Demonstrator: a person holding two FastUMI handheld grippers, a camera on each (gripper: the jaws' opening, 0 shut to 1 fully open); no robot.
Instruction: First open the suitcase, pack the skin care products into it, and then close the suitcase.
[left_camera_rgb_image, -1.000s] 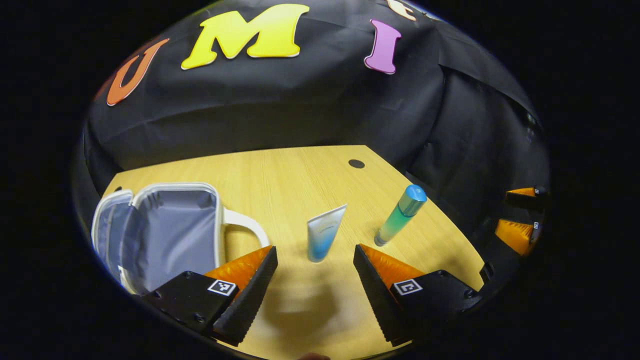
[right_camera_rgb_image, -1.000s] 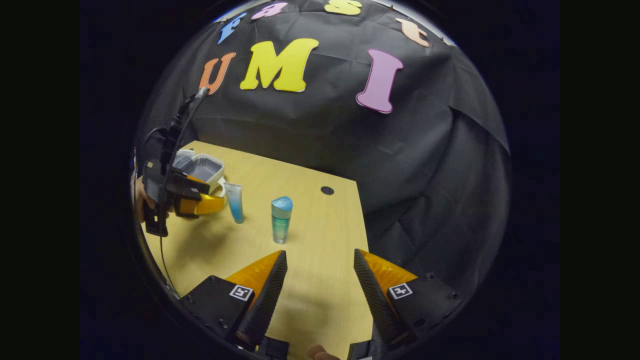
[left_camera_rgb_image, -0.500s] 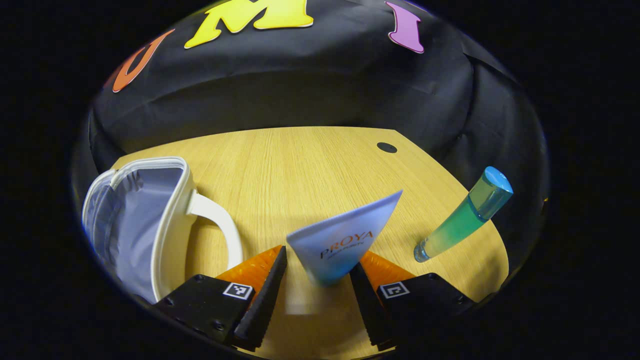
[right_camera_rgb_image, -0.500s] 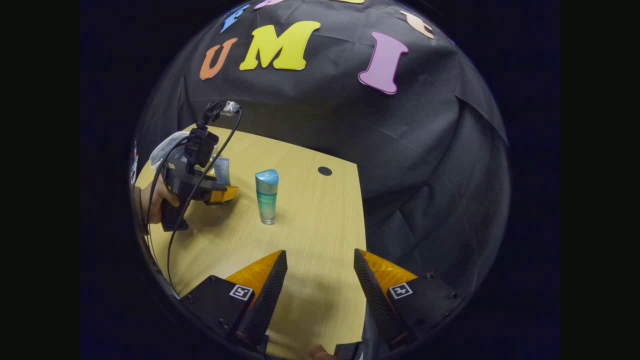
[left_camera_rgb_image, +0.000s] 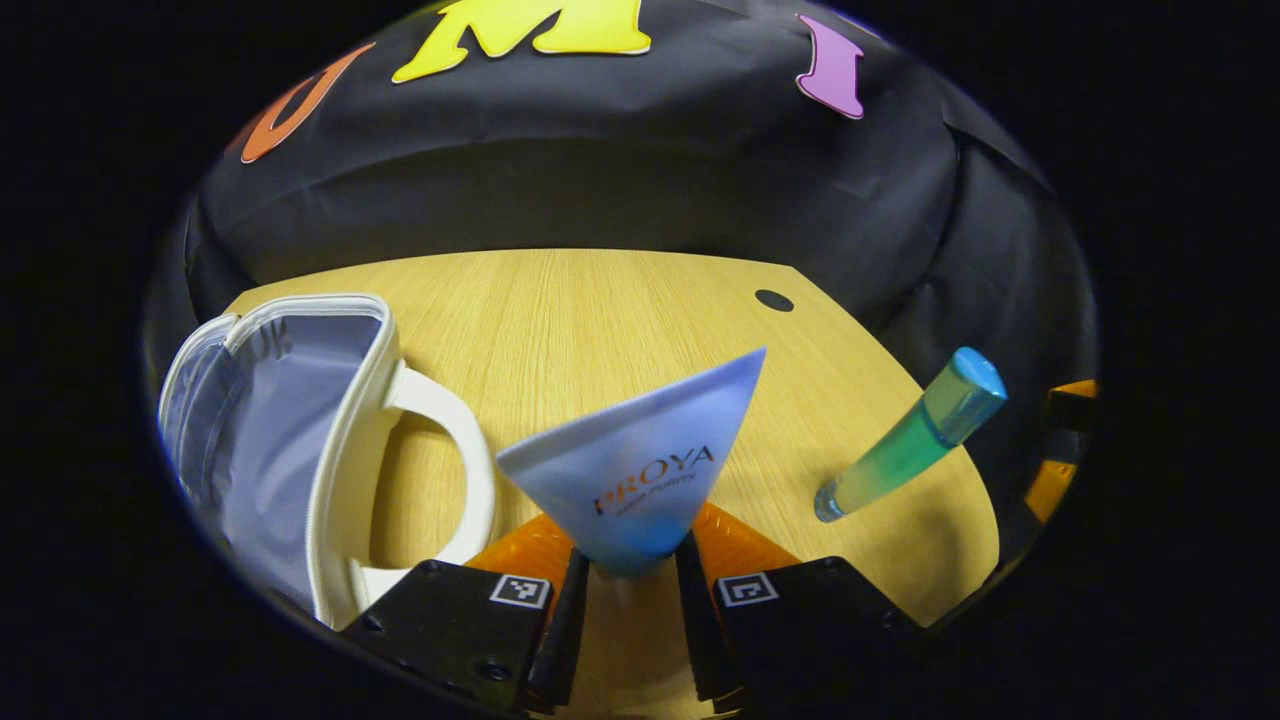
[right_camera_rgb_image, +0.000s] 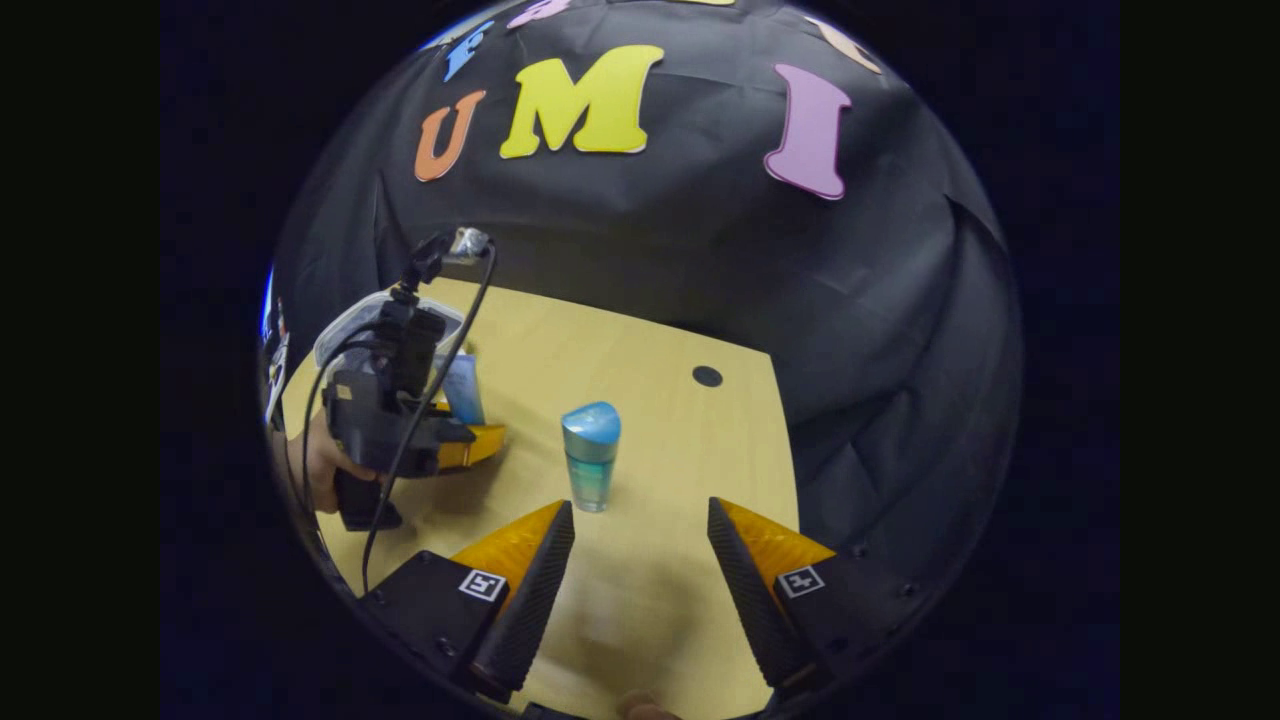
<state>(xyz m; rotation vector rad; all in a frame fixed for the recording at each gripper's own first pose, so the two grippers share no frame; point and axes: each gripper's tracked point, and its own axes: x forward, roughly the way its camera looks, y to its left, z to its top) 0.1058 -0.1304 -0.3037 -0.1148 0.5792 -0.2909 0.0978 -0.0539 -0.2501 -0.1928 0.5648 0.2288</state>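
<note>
Now the suitcase (left_camera_rgb_image: 280, 440) is lying open at the left of the worktop (left_camera_rgb_image: 600, 320), so I am keeping the left gripper (left_camera_rgb_image: 625, 610) with its jaws pinching the tube (left_camera_rgb_image: 640, 470) low down, ready to lift it clear of the handle. Rightward, the bottle (right_camera_rgb_image: 590, 455) is standing ahead of the right gripper (right_camera_rgb_image: 640, 590), whose jaws are spread and empty.

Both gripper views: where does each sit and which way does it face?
Left gripper view: rides the left gripper, facing the wall across the table; jaws closed on the tube.
Right gripper view: rides the right gripper, jaws open, facing the bottle.
Shared: open suitcase, tube, bottle.
</note>
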